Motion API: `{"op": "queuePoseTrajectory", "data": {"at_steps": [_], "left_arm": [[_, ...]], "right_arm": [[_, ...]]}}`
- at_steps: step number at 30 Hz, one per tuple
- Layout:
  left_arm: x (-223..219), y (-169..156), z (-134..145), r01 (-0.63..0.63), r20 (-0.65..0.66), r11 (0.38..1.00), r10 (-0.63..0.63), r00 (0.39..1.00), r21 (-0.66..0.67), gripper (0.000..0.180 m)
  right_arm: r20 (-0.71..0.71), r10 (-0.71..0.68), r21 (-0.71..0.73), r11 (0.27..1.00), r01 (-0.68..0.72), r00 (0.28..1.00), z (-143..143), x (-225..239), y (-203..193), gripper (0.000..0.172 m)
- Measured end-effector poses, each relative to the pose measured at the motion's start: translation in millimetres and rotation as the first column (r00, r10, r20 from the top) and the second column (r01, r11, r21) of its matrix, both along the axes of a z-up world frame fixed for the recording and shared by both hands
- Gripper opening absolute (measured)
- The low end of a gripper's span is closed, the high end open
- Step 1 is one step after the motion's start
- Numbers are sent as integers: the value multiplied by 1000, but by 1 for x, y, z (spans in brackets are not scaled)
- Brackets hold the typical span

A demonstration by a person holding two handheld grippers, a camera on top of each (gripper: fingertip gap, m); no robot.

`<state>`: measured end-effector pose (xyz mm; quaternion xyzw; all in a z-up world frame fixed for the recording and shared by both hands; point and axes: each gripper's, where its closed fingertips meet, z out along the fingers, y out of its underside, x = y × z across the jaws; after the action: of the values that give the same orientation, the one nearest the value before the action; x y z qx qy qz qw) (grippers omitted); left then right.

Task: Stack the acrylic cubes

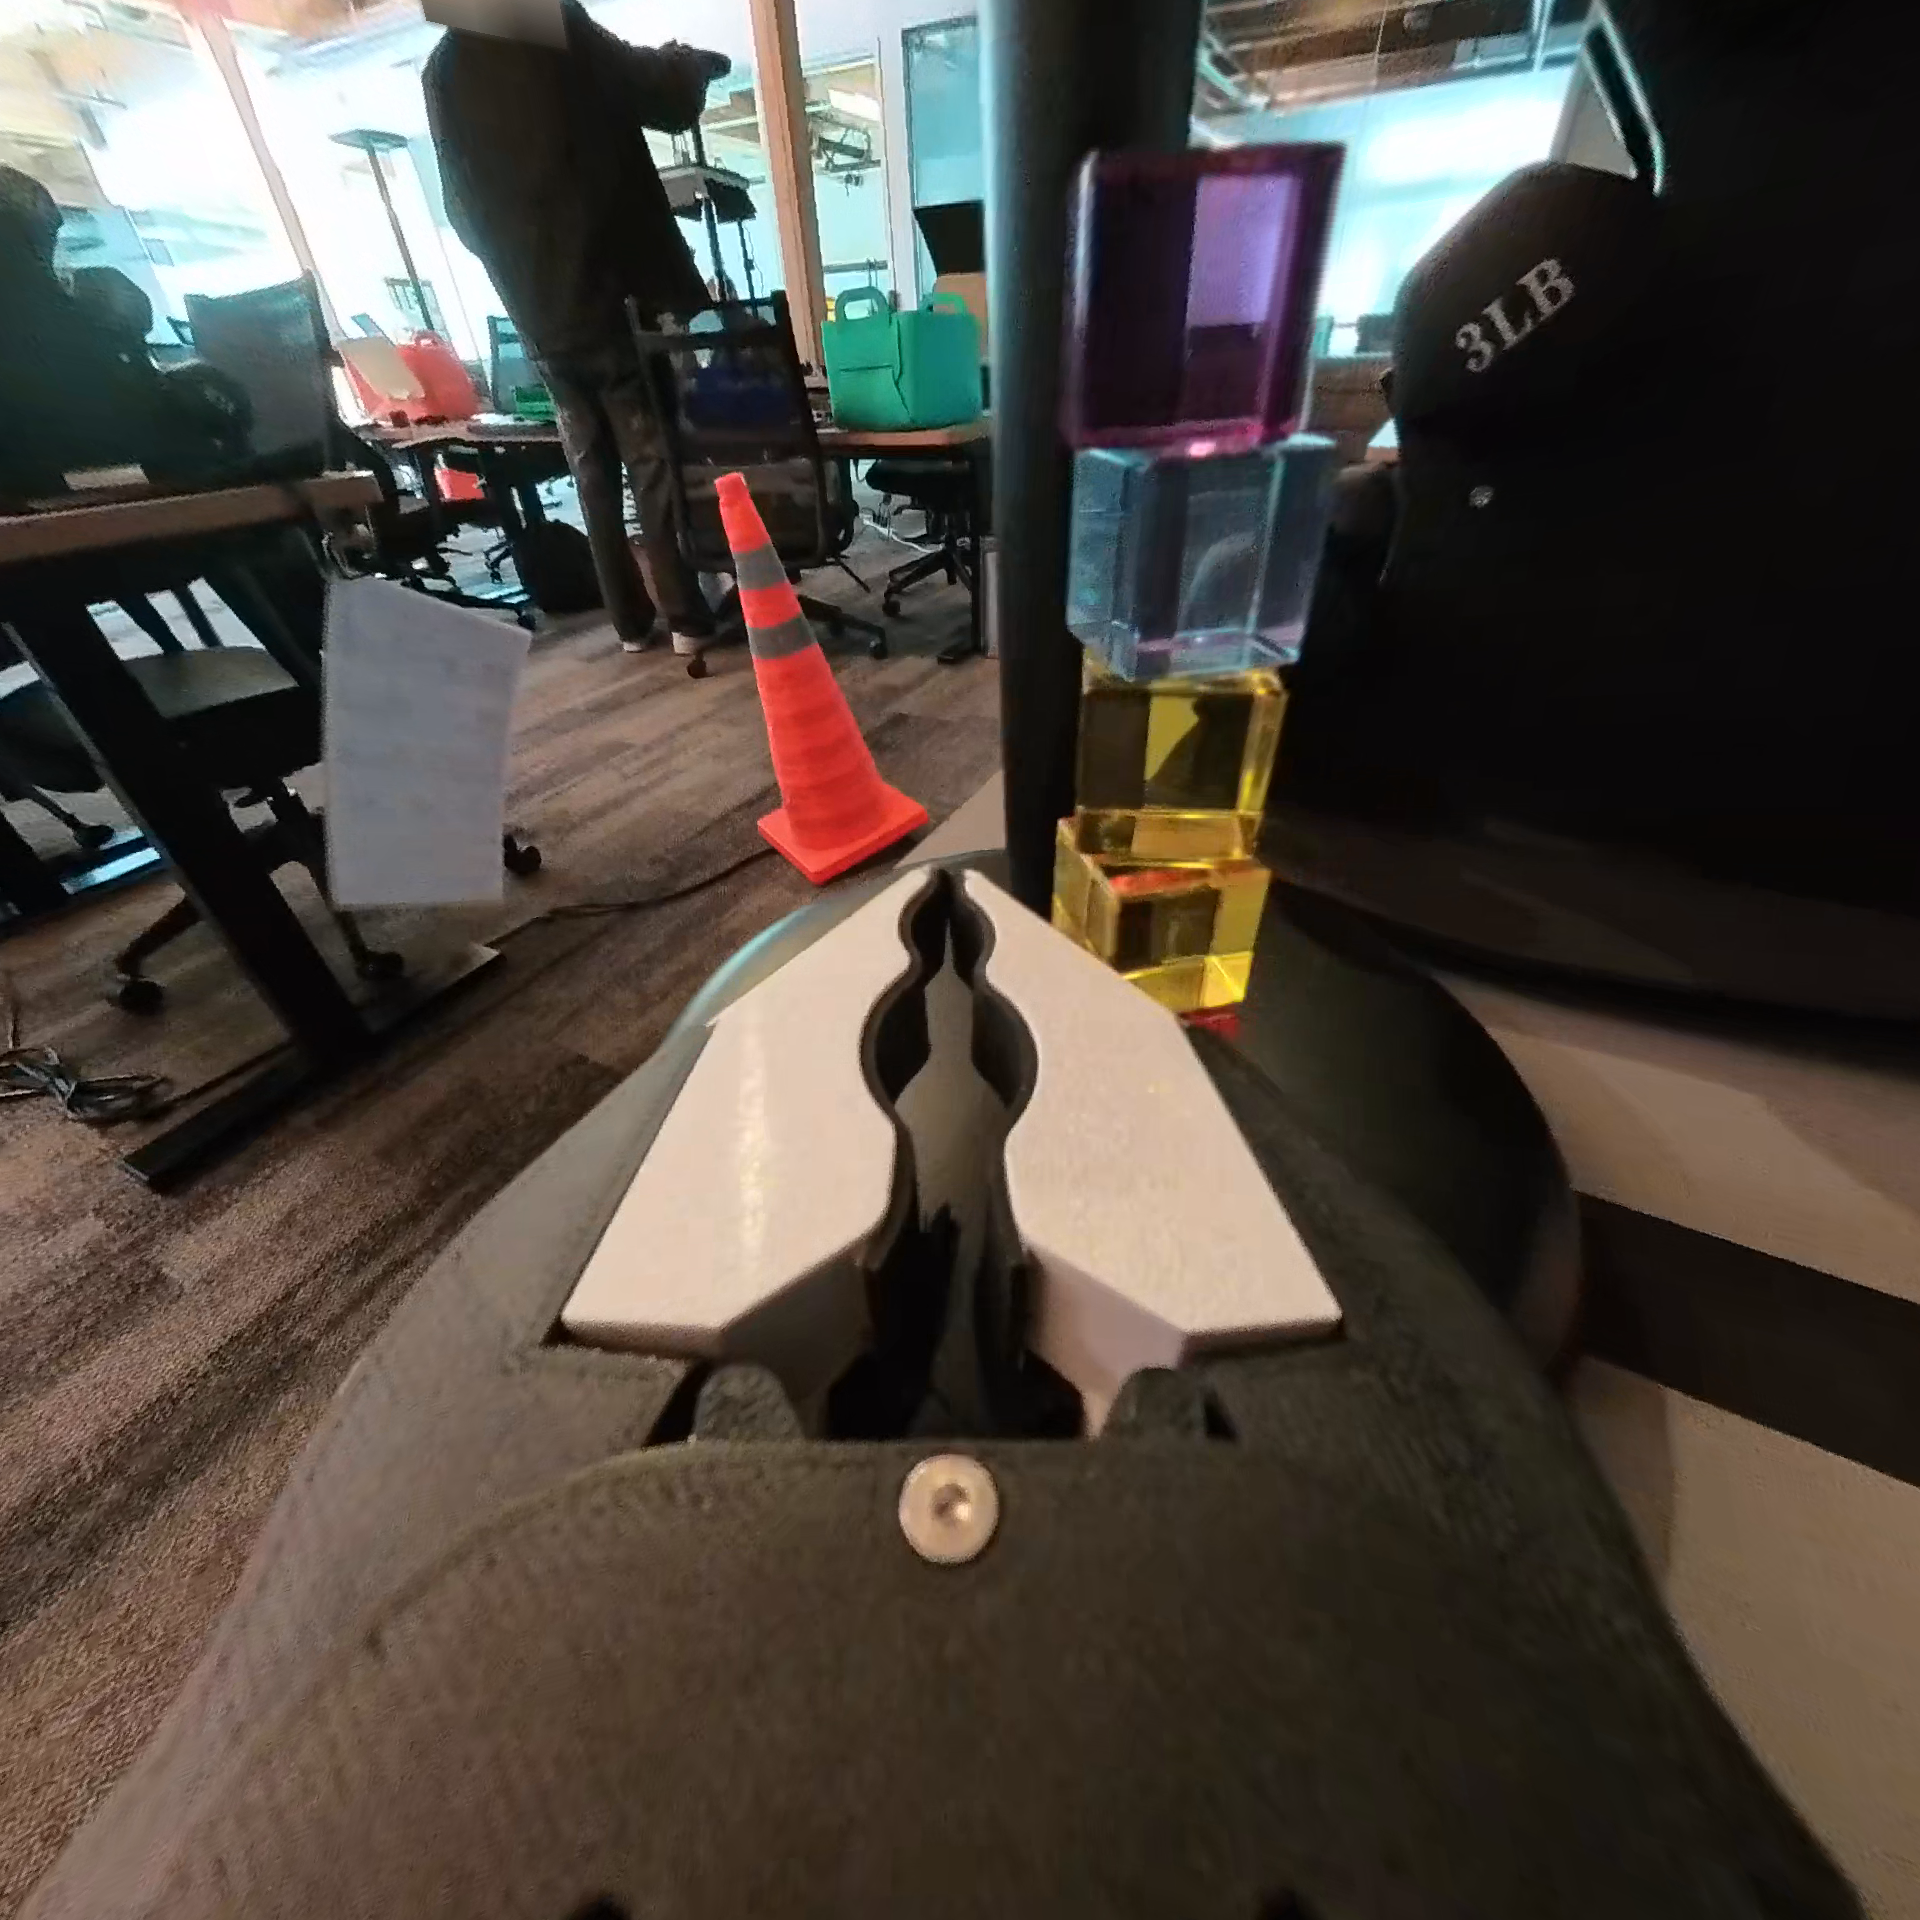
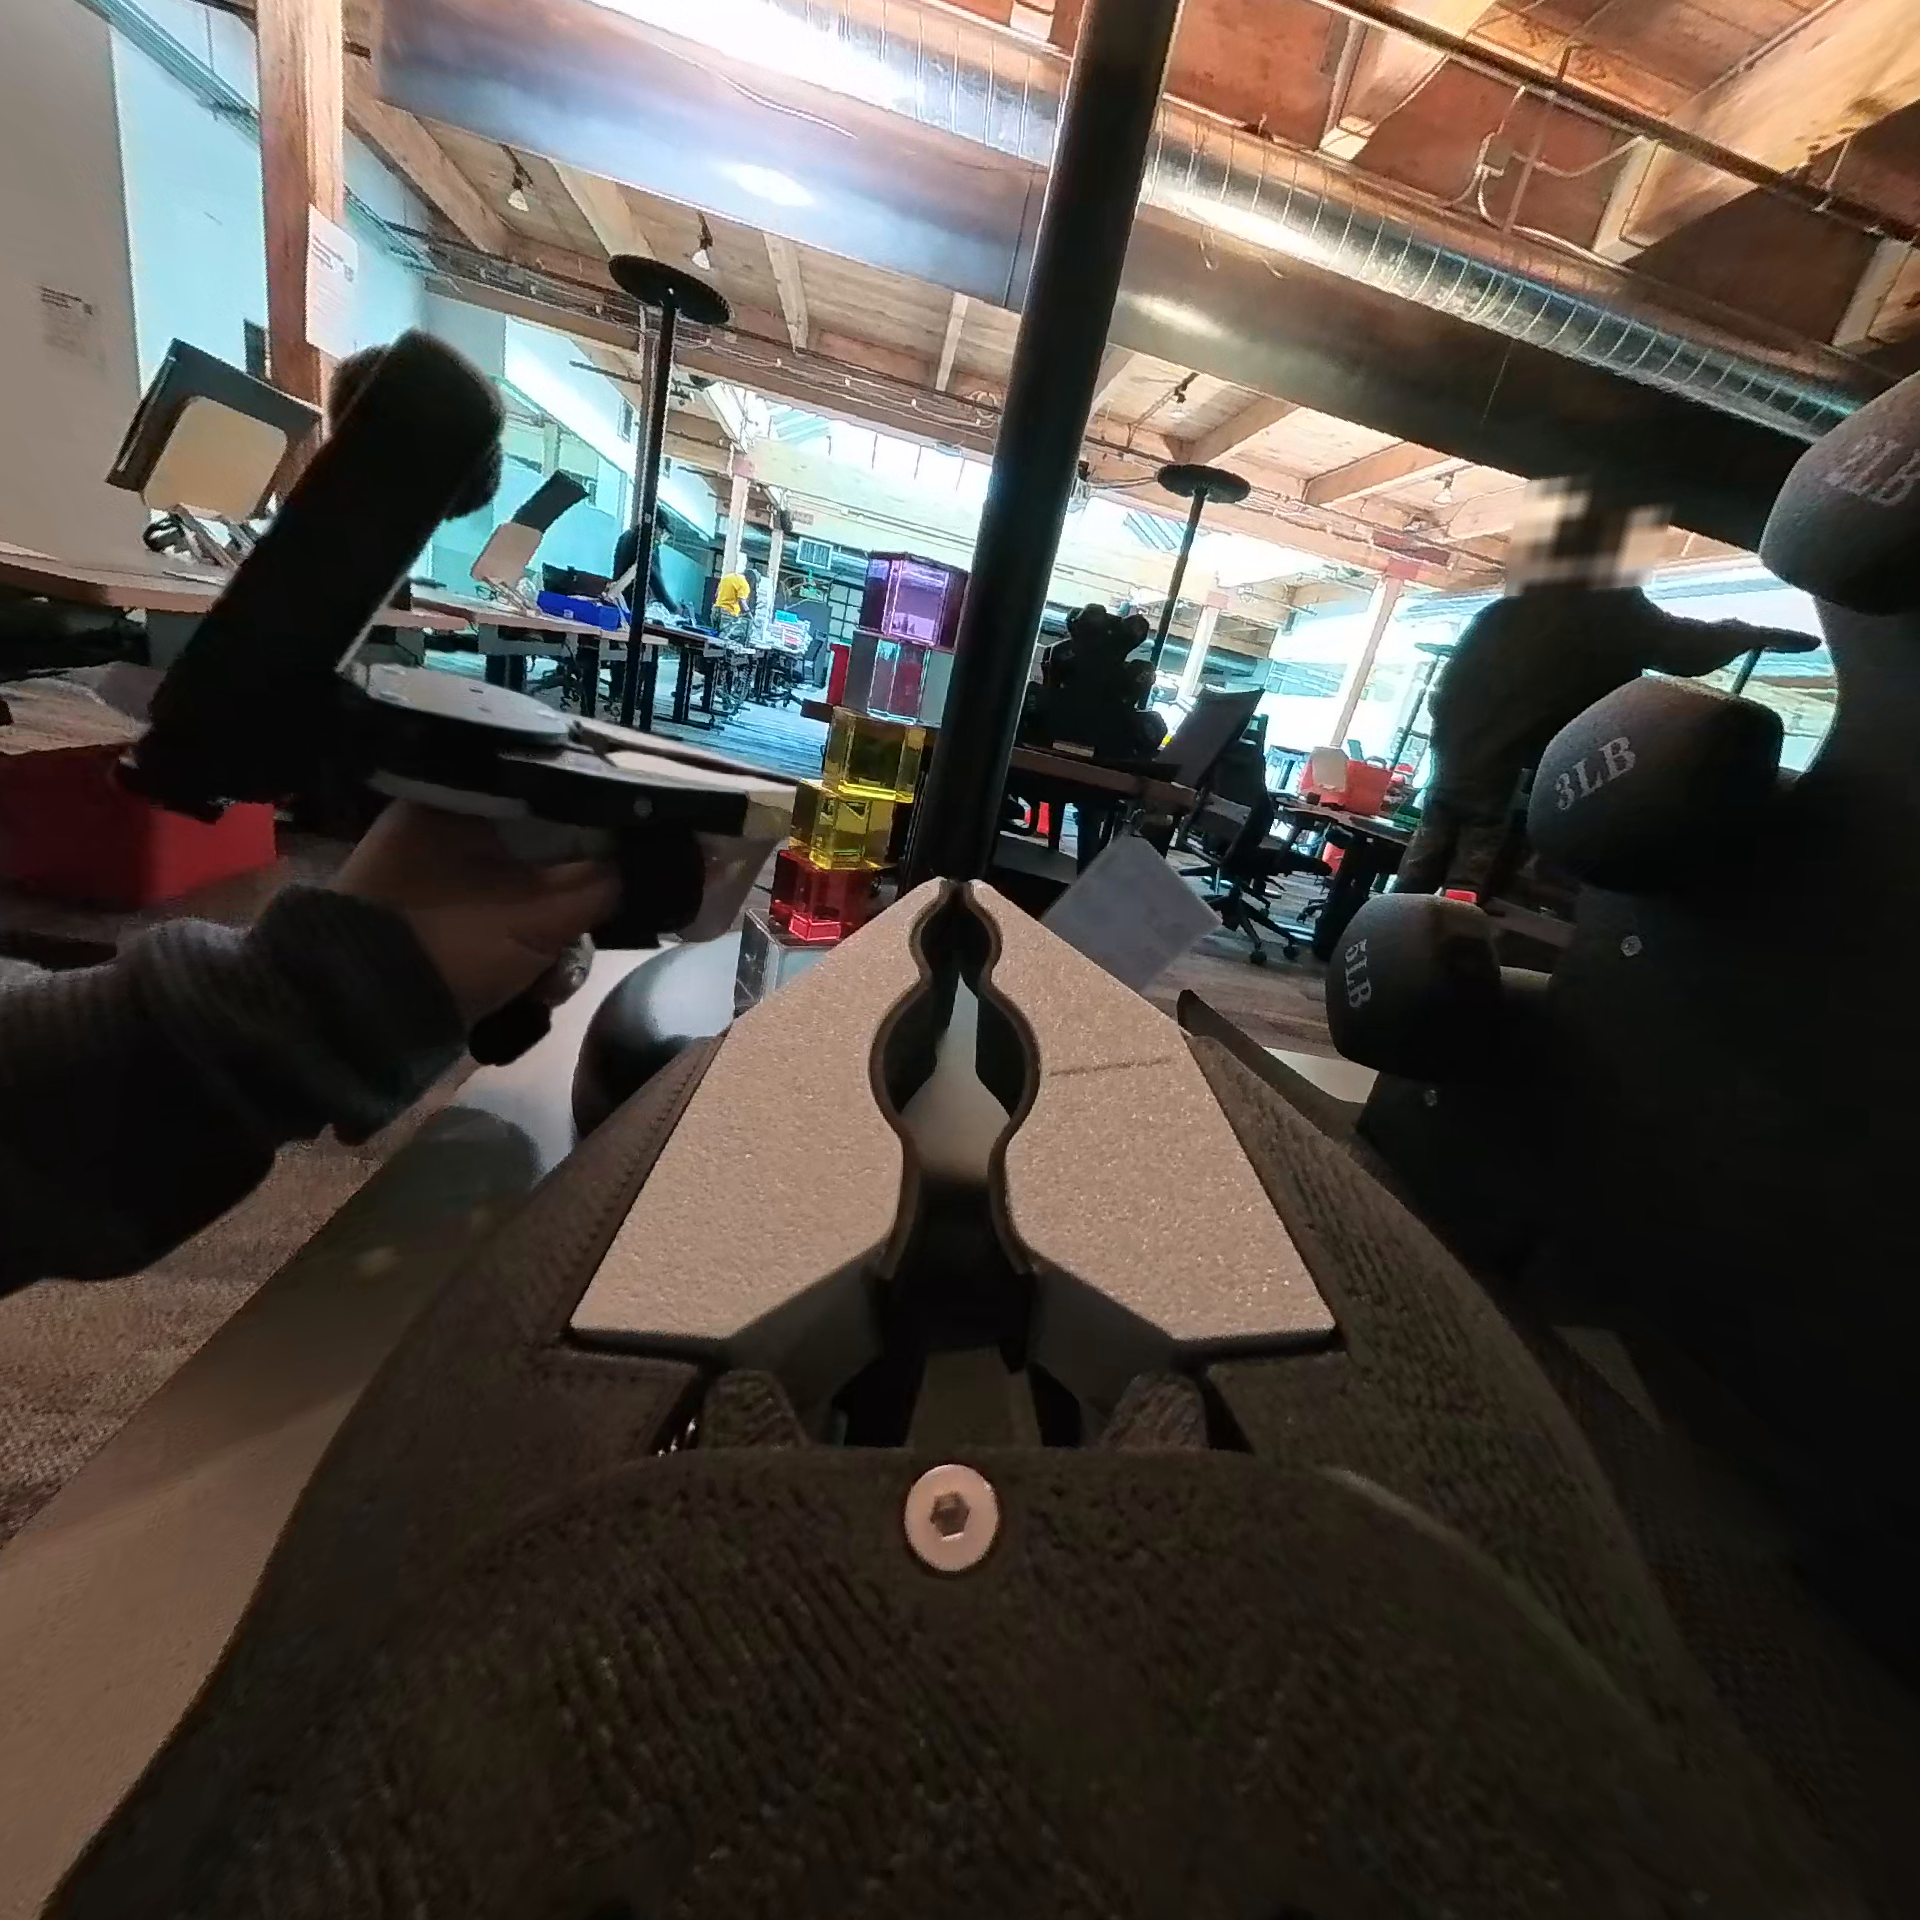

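The left gripper (image 1: 951, 883), its grainy white fingers (image 1: 790, 1132) clenched together on nothing, hangs just beside a tower of clear, glossy cubes: yellow (image 1: 1164, 914), yellow, blue (image 1: 1195, 551), purple (image 1: 1195, 301) on top. The tower stands on a black round base (image 1: 1455, 1091) near the table's edge, close to a black pole (image 1: 1081, 416). The right gripper (image 2: 954, 888) is likewise clenched, bare, facing the pole. Matte dumbbells (image 2: 1642, 790) crowd the right. Beyond lie carpet and an orange cone (image 1: 821, 748).

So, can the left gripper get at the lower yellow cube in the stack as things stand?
Probably yes. The left gripper sits just beside the lower yellow cube, nothing between them. But its fingers are closed, the black pole stands close behind, and four cubes rest above, so any grab looks risky.
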<state>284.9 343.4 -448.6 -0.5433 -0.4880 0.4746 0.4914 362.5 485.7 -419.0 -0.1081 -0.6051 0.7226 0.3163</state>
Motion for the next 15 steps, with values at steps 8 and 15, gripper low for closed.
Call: {"op": "queuePoseTrajectory", "data": {"at_steps": [8, 15], "left_arm": [[-2, 11, 11, -21, -60, 999, 19, 998, -34, 0], [-9, 32, 25, -14, -105, 998, 7, 994, -68, 0]], "right_arm": [[11, -1, -9, 1000, 1, 1000, 0, -2, 1, 0], [25, -13, -28, 1000, 14, 1000, 1, -5, 6, 0]]}}
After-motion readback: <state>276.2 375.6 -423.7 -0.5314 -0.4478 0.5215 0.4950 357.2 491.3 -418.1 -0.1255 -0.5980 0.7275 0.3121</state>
